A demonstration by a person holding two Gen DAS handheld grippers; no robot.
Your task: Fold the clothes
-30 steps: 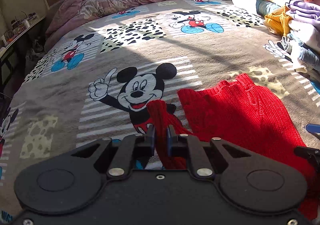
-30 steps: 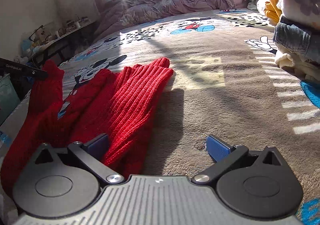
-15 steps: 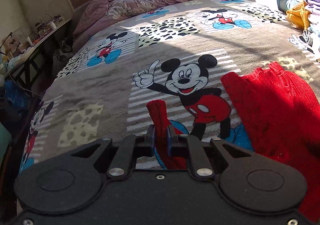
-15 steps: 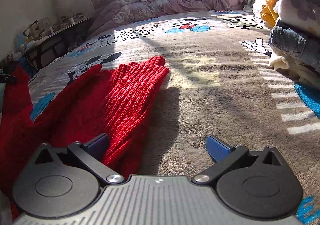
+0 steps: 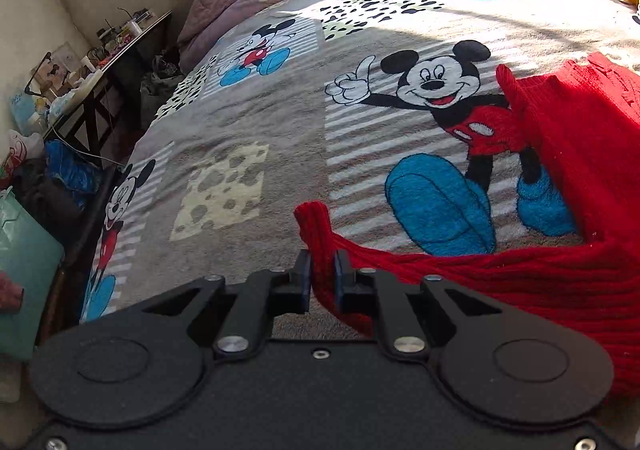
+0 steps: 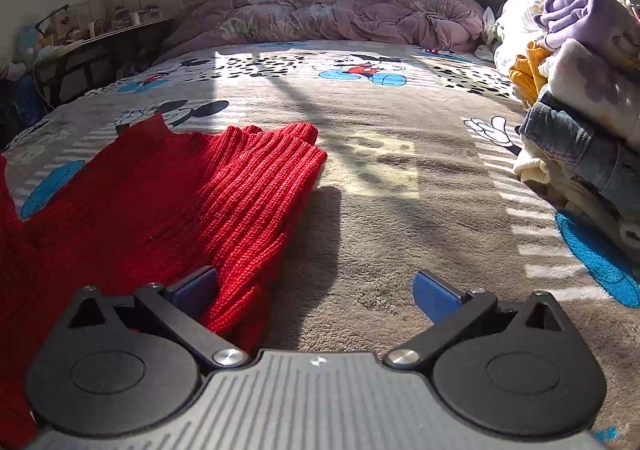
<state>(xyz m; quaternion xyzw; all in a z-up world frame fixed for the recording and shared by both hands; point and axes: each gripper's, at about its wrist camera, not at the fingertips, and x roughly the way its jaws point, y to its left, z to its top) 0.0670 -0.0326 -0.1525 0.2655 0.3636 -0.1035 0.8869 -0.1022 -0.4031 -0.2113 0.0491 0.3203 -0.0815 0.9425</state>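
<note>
A red ribbed knit sweater lies on the Mickey Mouse blanket covering the bed. My left gripper is shut on the cuff of the sweater's sleeve and holds it stretched out to the left, away from the sweater's body. My right gripper is open and low over the blanket. Its left finger rests against the sweater's near right edge and its right finger is over bare blanket.
A pile of clothes with denim, purple and yellow items stands at the bed's right side. A crumpled pink quilt lies at the far end under the window. A cluttered side table stands beyond the bed's left edge.
My left gripper has pulled the sleeve cuff further left, drawing the sleeve out straight from the sweater's body. The right gripper stayed open at the sweater's edge and turned a little rightward.
</note>
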